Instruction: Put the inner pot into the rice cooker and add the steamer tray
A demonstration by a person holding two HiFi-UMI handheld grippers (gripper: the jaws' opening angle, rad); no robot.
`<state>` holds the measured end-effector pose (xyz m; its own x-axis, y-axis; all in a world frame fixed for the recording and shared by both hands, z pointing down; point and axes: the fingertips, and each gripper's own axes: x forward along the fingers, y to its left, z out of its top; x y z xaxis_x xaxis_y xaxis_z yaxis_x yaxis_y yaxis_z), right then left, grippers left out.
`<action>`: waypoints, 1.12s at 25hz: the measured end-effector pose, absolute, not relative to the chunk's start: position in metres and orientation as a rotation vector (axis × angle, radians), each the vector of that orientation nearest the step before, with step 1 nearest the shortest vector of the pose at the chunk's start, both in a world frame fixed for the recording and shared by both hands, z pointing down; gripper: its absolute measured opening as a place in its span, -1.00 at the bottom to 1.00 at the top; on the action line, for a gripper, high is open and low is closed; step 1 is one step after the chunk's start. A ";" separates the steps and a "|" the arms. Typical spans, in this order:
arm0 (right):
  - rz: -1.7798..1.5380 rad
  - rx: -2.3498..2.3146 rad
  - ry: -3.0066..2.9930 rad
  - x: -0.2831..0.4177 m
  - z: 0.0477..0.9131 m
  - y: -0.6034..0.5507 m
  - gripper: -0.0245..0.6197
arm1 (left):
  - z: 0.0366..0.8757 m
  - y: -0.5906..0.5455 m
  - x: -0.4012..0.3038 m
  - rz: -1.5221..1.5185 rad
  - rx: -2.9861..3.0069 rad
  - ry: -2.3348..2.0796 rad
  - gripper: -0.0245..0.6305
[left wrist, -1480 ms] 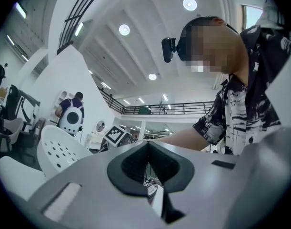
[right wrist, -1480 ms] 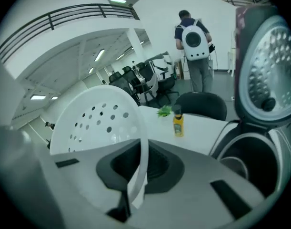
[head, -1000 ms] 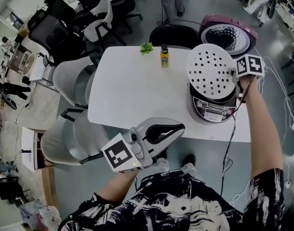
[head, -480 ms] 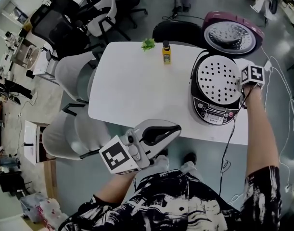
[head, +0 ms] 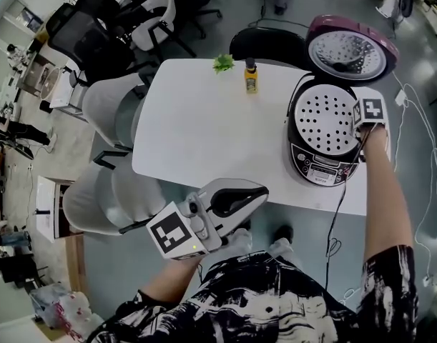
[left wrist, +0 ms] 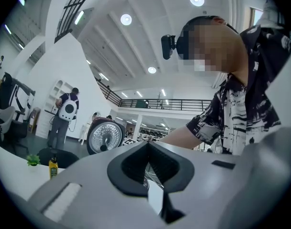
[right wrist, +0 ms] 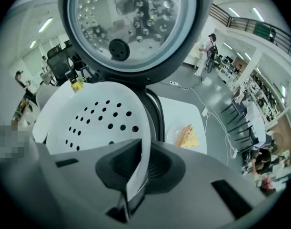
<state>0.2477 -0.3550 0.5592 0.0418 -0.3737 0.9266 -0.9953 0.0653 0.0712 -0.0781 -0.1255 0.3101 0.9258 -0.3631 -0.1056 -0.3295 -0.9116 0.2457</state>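
- Hovering off the near edge of the table (head: 204,120), the left gripper (head: 261,191) is held clenched, with nothing seen between its jaws.
- A yellow bottle (head: 252,77) is stood near the table's far edge.
- The steamer tray (head: 324,116) is seated in the top of the open rice cooker (head: 320,168), in front of the raised lid (head: 347,52).
- The tray's right rim is pinched between the jaws of the right gripper (right wrist: 135,171).

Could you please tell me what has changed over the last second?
The right gripper, still shut on the tray, has lowered it from a tilt above the cooker into the cooker's mouth. The left gripper, shut and empty, the bottle and the open lid stayed as they were.
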 end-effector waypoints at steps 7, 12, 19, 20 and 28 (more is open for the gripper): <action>0.744 1.384 -1.437 0.247 0.555 -0.352 -0.82 | 0.305 -0.121 -0.082 -0.231 2.878 -0.505 -0.91; 0.755 1.363 -1.490 0.242 0.556 -0.349 -0.63 | 0.307 -0.117 -0.084 -0.226 2.871 -0.500 -0.91; 0.734 1.403 -1.510 0.251 0.535 -0.343 -0.38 | 0.291 -0.107 -0.076 -0.237 2.882 -0.474 -0.91; 0.730 1.416 -1.513 0.254 0.532 -0.343 -0.38 | 0.291 -0.106 -0.075 -0.236 2.883 -0.471 -0.91; 0.765 1.557 -1.809 0.240 0.469 -0.342 -0.38 | 0.286 -0.097 -0.058 -0.235 2.909 -0.423 -0.91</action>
<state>0.2397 -0.3422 0.4687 -0.1085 -0.6282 0.7705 -0.9904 0.1355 -0.0290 -0.0580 -0.0972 0.2860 0.9466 -0.2957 -0.1284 -0.2652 -0.9407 0.2113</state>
